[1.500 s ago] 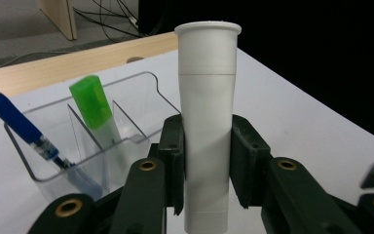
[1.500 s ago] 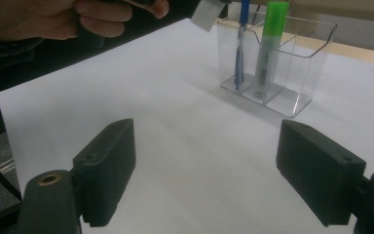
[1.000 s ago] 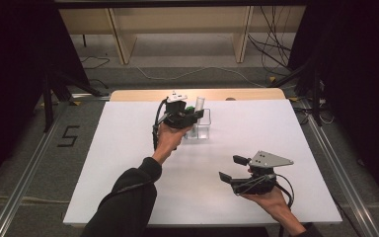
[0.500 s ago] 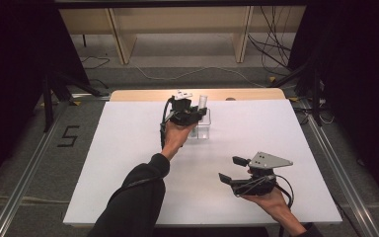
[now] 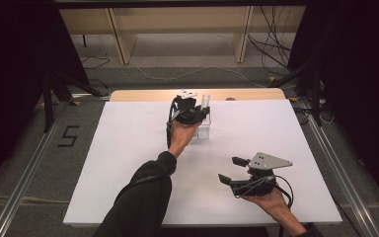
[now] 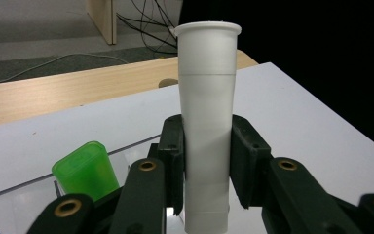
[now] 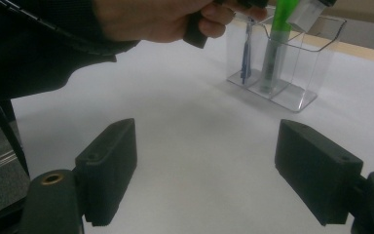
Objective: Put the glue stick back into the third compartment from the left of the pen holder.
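the left hand-held gripper point(image 6: 207, 161) grips a white tube point(image 6: 208, 122) upright, its pads pressed on the tube's two sides, over the clear holder point(image 5: 203, 129) at the far middle of the white table point(image 5: 128, 148). a green marker point(image 6: 85, 168) stands in the holder just beside it. the right hand-held gripper point(image 7: 204, 170) hovers near the table's front edge, jaws wide apart with nothing between them.

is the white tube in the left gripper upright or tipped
Upright: the white tube stands vertical, rim on top, clamped between the left gripper pads above the clear holder.
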The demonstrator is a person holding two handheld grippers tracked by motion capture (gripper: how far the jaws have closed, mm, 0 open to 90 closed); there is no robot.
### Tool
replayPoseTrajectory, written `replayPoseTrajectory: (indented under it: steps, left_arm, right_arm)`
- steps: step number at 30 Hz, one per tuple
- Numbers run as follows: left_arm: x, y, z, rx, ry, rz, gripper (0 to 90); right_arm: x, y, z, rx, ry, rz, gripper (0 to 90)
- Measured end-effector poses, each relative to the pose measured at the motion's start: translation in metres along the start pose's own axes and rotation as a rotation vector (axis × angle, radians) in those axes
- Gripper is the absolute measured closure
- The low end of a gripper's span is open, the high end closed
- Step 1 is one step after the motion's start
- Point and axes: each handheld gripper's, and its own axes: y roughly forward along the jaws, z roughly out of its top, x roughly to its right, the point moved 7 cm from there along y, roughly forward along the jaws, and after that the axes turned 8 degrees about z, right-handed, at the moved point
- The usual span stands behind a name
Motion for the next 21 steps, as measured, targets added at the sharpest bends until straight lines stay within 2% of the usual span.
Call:
replayPoseTrajectory:
  steps: [15,21]
  left_arm:
    - [-0.003,0.01,-0.007,-0.024,0.006,0.044,68.9]
    - [-0.002,0.013,-0.008,-0.022,-0.009,0.046,68.9]
  right_arm:
    - [-0.001,0.0,-0.001,-0.001,-0.008,0.006,24.4]
    - [-0.001,0.0,0.0,0.0,-0.011,0.006,24.5]
